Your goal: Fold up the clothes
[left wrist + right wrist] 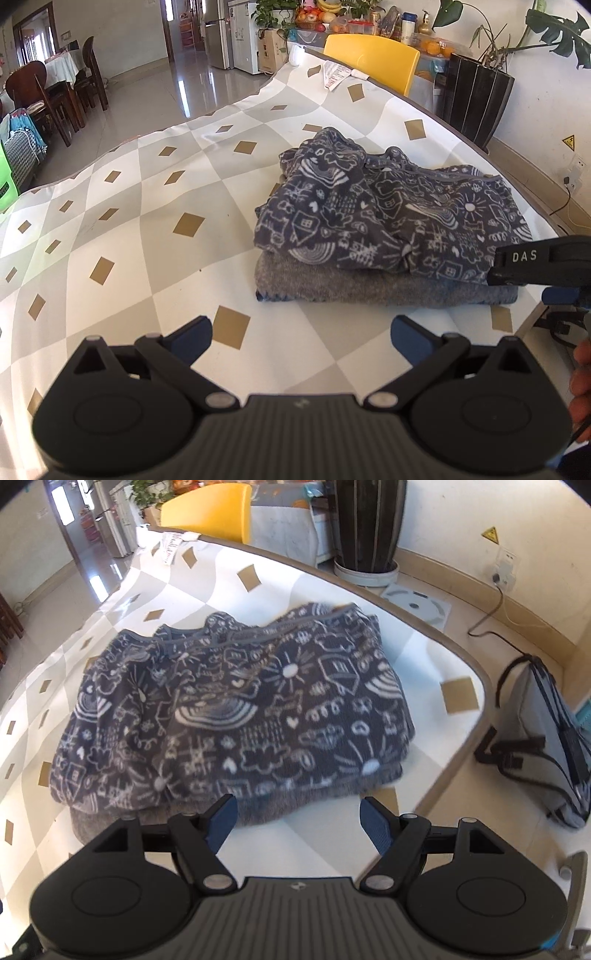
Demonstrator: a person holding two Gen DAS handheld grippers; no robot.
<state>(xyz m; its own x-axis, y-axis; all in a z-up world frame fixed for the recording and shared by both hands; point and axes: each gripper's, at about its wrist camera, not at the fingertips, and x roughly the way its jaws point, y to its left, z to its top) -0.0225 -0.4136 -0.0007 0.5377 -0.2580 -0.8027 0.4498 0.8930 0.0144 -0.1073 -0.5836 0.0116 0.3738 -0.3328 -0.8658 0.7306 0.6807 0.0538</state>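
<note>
While both claws hang empty, the patterned garment (391,206) lies folded on a grey garment (369,284). Left claw (301,338) and right claw (298,821) stand spread wide above the worktop (147,206).

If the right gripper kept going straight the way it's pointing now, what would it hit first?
Probably the near edge of the patterned garment atop the plain grey folded garment. The open right gripper points down at that stack; depth is unclear, so it might meet the tablecloth just short.

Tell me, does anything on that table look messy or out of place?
Slightly. The patterned dark garment sits rumpled on the neatly folded grey garment, its far edge bunched rather than flat. A white care label lies flipped up at the far edge of the checkered cloth. Nothing looks spilled or damaged.
</note>
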